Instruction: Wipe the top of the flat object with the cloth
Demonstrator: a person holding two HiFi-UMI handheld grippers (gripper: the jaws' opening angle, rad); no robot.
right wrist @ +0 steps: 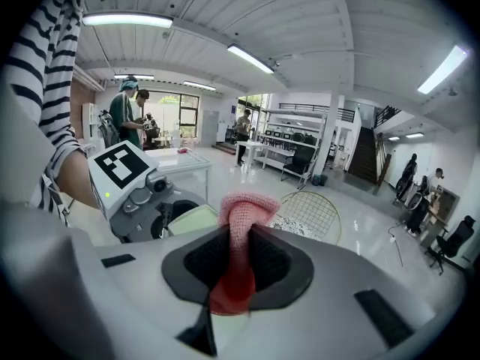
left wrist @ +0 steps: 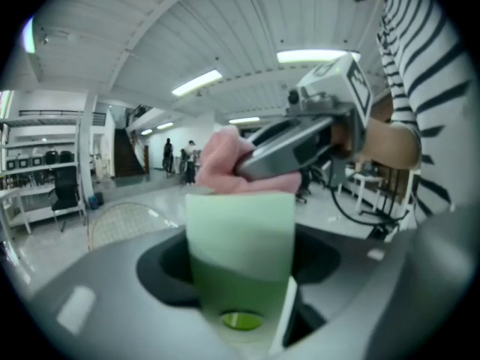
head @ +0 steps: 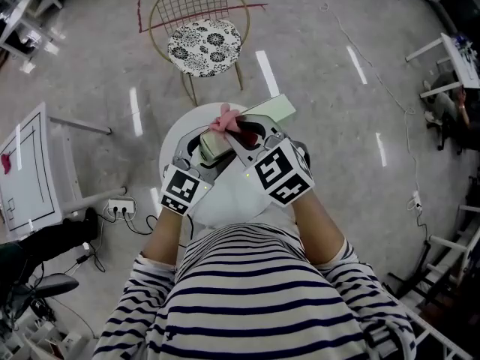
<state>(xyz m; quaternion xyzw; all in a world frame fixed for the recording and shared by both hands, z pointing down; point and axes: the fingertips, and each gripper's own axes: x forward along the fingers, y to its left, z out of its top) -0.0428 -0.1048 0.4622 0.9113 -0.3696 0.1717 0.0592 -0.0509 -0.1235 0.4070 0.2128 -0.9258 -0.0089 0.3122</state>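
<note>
A pale green flat object [head: 268, 111] is held in the air over the round white table [head: 232, 201]. My left gripper [head: 201, 150] is shut on its near end; in the left gripper view the object [left wrist: 240, 246] stands up between the jaws. A pink cloth [head: 226, 118] is bunched at the tip of my right gripper [head: 241, 132], which is shut on it. The cloth [left wrist: 225, 160] rests on the object's upper edge. In the right gripper view the cloth [right wrist: 238, 223] is pinched between the jaws, with the left gripper [right wrist: 139, 193] and the object [right wrist: 191, 220] just to the left.
A wire chair with a floral cushion [head: 204, 43] stands beyond the table. A white side table [head: 30, 171] is at the left, with a power strip [head: 120, 208] and cables on the floor beside it. People [right wrist: 127, 111] stand far off in the room.
</note>
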